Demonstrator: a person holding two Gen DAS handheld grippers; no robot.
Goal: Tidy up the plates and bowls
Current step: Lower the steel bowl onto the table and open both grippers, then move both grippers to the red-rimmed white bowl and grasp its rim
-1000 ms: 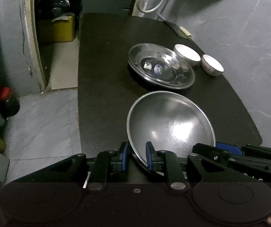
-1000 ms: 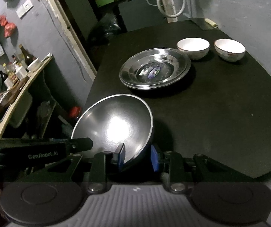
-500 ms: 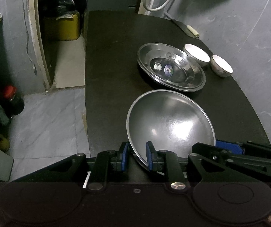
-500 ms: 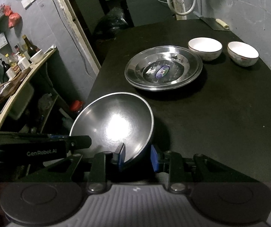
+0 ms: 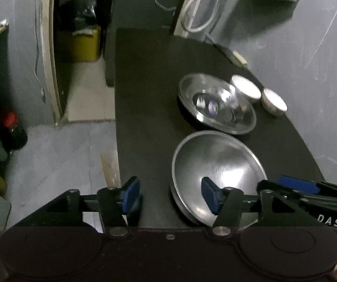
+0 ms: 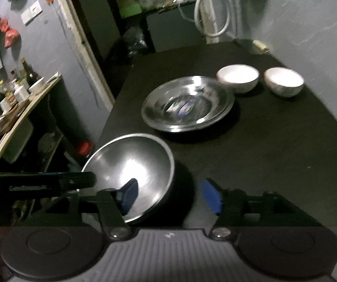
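A steel bowl (image 5: 217, 174) (image 6: 133, 171) rests on the black table (image 5: 149, 117) near its front left corner. My left gripper (image 5: 171, 195) straddles the bowl's left rim with its jaws opening. One blue pad is inside the bowl, the other outside, and neither presses on it. My right gripper (image 6: 169, 196) straddles the right rim the same way, jaws opening and pads off the steel. Behind the bowl lies a stack of steel plates (image 5: 217, 104) (image 6: 187, 104). Two white bowls (image 6: 237, 77) (image 6: 283, 81) stand to the right of the plates.
A knife with a pale handle (image 6: 260, 45) lies at the table's far end below a white hose (image 5: 199, 7). The table's left edge drops to a tiled floor with a red-capped bottle (image 5: 11, 122) and a yellow container (image 5: 86, 44). A shelf of bottles (image 6: 20, 89) stands left.
Both grippers were shut on the steel bowl's rim; now their jaws have spread apart and let the rim go. The bowl sits on the table.
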